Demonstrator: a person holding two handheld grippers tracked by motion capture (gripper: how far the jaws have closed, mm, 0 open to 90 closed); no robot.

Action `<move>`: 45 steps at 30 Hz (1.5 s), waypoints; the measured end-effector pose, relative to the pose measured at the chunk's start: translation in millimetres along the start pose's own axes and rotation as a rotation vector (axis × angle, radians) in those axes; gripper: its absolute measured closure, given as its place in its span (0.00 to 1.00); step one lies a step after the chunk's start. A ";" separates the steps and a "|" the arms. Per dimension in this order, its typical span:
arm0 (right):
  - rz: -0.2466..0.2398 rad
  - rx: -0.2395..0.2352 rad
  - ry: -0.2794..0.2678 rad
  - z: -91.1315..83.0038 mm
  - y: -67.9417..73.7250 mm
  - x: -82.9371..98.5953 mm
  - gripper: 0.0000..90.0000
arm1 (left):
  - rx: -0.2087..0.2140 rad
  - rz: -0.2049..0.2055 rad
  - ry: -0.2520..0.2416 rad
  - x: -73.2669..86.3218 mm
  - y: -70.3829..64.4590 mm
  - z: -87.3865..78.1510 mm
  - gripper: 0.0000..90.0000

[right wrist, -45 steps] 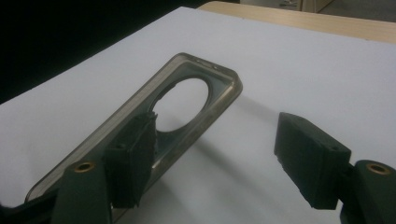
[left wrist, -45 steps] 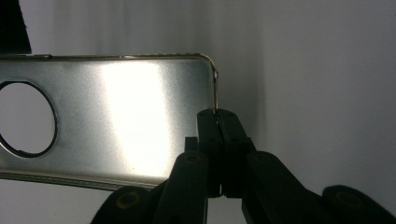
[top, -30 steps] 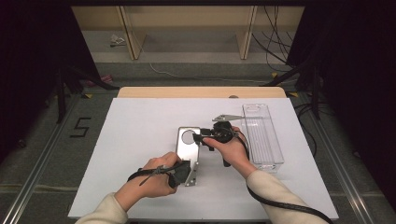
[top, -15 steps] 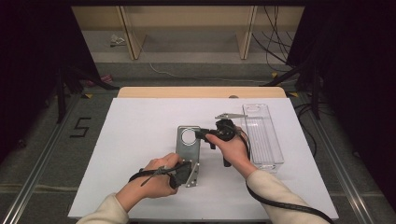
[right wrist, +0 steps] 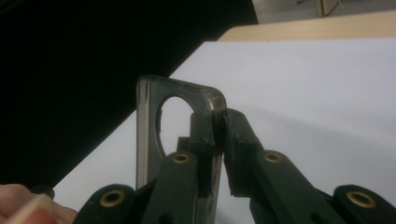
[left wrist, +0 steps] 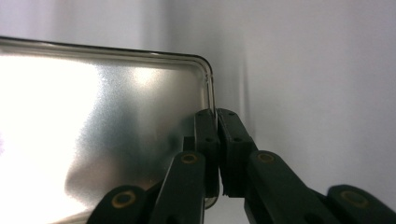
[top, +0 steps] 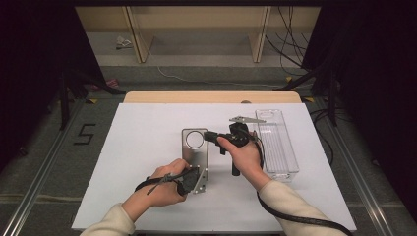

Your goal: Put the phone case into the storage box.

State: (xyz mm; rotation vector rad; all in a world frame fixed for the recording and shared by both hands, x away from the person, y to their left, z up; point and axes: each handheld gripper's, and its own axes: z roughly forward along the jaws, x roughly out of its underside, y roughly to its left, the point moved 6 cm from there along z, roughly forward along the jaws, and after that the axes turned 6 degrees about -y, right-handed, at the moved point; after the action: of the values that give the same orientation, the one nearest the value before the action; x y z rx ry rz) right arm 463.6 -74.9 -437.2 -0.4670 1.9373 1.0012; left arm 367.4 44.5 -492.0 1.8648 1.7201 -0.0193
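A rectangular metal plate (top: 194,156) with a round hole near its far end lies lengthwise at the middle of the white table (top: 137,147). My left gripper (top: 197,178) is shut on the plate's near right corner. In the left gripper view its jaws (left wrist: 216,112) pinch the shiny plate's (left wrist: 116,116) rounded edge. My right gripper (top: 209,136) is shut on the far right corner, beside the hole. In the right gripper view its jaws (right wrist: 218,114) clamp the plate (right wrist: 147,135) just right of the hole. Whether the plate is off the table I cannot tell.
A clear plastic tray (top: 278,142) stands lengthwise right of the right hand, close to the table's right edge. Black cables trail from both grippers toward the near edge. Beyond the table's wooden far edge (top: 211,97) is floor with shelf legs and cords.
The plate and the right gripper have shifted slightly away from the person. Both grippers keep their hold on the plate's right edge.
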 end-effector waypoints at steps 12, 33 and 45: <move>-0.073 0.041 -0.074 -15.4 -4.4 -19.1 0.93 | -0.011 -0.274 -0.269 -1.2 19.3 -23.1 0.63; -0.174 0.054 -0.102 -20.0 -2.2 -22.3 0.93 | -0.205 -0.730 -0.509 39.2 43.6 -44.8 0.37; -0.172 0.056 -0.104 -20.3 -1.3 -21.4 0.93 | -0.277 -0.816 -0.588 38.7 54.8 -56.5 0.44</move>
State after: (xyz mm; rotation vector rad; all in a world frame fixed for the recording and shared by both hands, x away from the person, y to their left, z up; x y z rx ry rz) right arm 465.2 -93.1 -414.1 -0.5298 1.7947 0.8428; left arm 402.5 104.5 -438.5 0.7513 1.7954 -0.5582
